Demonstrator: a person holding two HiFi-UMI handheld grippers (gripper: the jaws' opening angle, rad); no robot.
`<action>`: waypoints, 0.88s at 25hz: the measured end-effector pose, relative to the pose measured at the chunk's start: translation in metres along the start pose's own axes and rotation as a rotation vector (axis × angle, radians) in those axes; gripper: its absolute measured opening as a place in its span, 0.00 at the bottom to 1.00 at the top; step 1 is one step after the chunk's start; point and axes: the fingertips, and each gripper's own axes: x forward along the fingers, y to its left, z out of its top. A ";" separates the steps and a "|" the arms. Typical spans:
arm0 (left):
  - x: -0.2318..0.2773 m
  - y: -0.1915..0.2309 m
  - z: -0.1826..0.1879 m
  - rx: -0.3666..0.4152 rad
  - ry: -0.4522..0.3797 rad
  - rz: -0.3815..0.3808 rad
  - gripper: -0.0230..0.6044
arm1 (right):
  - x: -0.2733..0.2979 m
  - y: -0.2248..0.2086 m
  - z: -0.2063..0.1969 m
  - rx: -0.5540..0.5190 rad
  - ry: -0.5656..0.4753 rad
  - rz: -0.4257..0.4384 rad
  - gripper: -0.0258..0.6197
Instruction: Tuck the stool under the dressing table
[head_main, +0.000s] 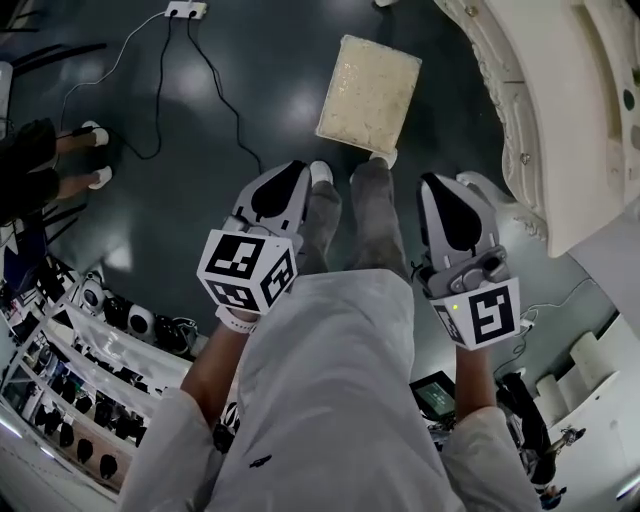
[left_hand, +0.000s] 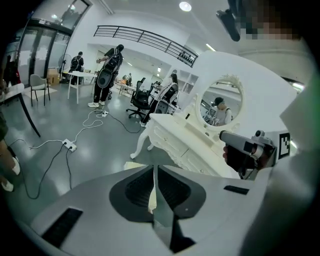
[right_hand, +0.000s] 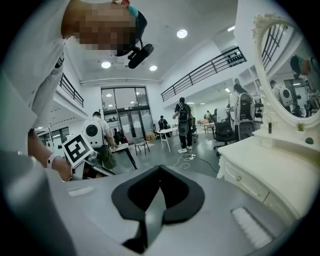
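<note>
Dark grey glossy floor. White power strip at top edge of head view; two black cables and one white cable run from it over the floor. Left edge: bystander's white shoes. Lower left: white shelving holding round black and white devices. Left gripper view: bystander in black beside white table; black office chair; black gallery railing above

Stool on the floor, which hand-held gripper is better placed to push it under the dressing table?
Left, probably: the left hand-held gripper points at the stool from the side away from the dressing table.
</note>
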 end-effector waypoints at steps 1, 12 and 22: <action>0.005 0.004 -0.002 -0.002 0.007 0.007 0.05 | 0.004 -0.002 -0.003 0.001 0.006 0.009 0.06; 0.052 0.032 -0.022 -0.053 0.022 0.015 0.07 | 0.044 -0.023 -0.040 -0.001 0.070 0.080 0.06; 0.103 0.052 -0.053 -0.093 0.049 0.025 0.18 | 0.078 -0.027 -0.074 0.015 0.091 0.140 0.06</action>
